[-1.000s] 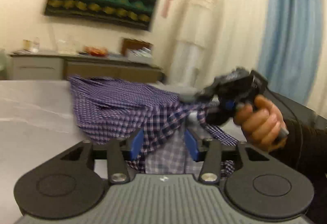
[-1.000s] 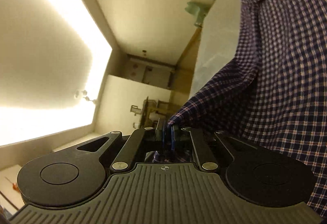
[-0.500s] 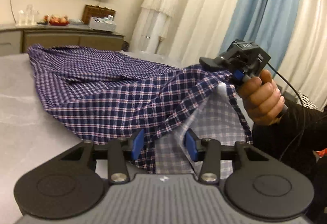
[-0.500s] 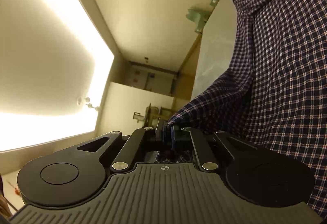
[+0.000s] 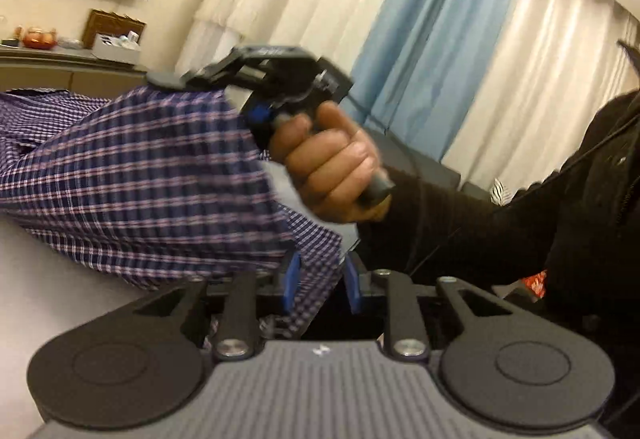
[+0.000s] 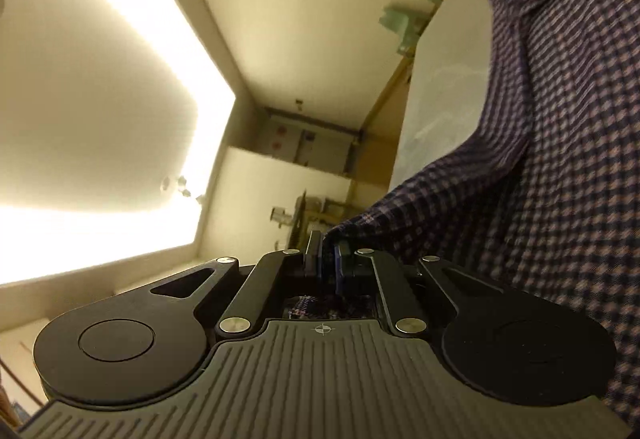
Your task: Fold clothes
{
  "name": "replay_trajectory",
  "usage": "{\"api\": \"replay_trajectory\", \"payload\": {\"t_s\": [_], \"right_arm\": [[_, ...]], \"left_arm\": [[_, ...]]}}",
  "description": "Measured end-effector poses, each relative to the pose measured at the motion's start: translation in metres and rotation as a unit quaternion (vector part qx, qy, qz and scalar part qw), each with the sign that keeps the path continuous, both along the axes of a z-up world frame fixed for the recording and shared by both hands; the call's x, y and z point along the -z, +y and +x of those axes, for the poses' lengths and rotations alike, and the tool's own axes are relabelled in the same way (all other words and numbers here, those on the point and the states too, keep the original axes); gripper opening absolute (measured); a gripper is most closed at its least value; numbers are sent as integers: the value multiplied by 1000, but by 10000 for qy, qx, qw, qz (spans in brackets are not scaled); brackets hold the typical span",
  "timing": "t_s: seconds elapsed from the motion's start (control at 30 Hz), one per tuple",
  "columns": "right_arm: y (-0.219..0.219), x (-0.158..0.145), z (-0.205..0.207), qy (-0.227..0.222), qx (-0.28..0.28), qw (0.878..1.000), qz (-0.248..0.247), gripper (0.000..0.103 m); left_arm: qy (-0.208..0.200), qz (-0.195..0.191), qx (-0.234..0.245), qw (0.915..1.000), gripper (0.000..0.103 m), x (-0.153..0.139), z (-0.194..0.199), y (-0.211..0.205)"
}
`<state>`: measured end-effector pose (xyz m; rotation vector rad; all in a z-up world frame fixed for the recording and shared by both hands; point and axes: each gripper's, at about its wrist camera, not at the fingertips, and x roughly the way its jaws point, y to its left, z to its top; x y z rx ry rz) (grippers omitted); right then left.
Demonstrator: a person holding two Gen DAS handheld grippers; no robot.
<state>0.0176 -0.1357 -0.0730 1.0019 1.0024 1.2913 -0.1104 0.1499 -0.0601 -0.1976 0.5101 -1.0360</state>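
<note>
Bare counter (image 5: 48,279) lies open left of the left tongs (image 5: 318,279). Ahead, the lifted checked shirt (image 5: 140,191) and the person's right hand (image 5: 332,167) on the right tongs (image 6: 327,263) block passage.

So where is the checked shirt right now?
The checked shirt hangs off the table, pinched at one edge by the right gripper; a lower corner lies between the closing jaws of the left gripper.

Pale grey table (image 5: 52,279) underneath, marbled and smooth, and the blue checked shirt (image 5: 132,175) drapes across it, one side lifted off the surface.
</note>
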Motion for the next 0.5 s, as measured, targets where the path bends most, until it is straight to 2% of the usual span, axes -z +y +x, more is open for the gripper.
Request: {"api": "replay_trajectory", "payload": {"t_s": [0.07, 0.13, 0.2, 0.23, 0.27, 0.33, 0.37, 0.5], "right_arm": [[15, 3, -7, -21, -142, 9999, -90, 10], [32, 7, -13, -22, -237, 9995, -198, 10], [48, 9, -17, -46, -277, 9993, -259, 11], [55, 8, -18, -63, -280, 9992, -286, 12], [58, 7, -19, -80, -268, 9991, -309, 15], [61, 5, -20, -94, -217, 9992, -321, 39], [60, 4, -20, -94, -180, 9993, -325, 55], [50, -3, -20, -192, -14, 9989, -429, 59]], "left_arm": [[-55, 73, -282, 9996, 28, -3, -16, 3], [-8, 132, -593, 9982, 37, -4, -24, 6], [60, 208, -992, 9948, 57, -4, -29, 9], [138, 301, -1317, 9907, 60, -3, -29, 10], [246, 410, -1680, 9846, 64, -2, -28, 11], [482, 432, -2240, 9724, 72, 4, -31, 18], [605, 372, -2448, 9670, 76, 7, -30, 22], [1106, 299, -2962, 9482, 80, 21, -7, 20]]}}
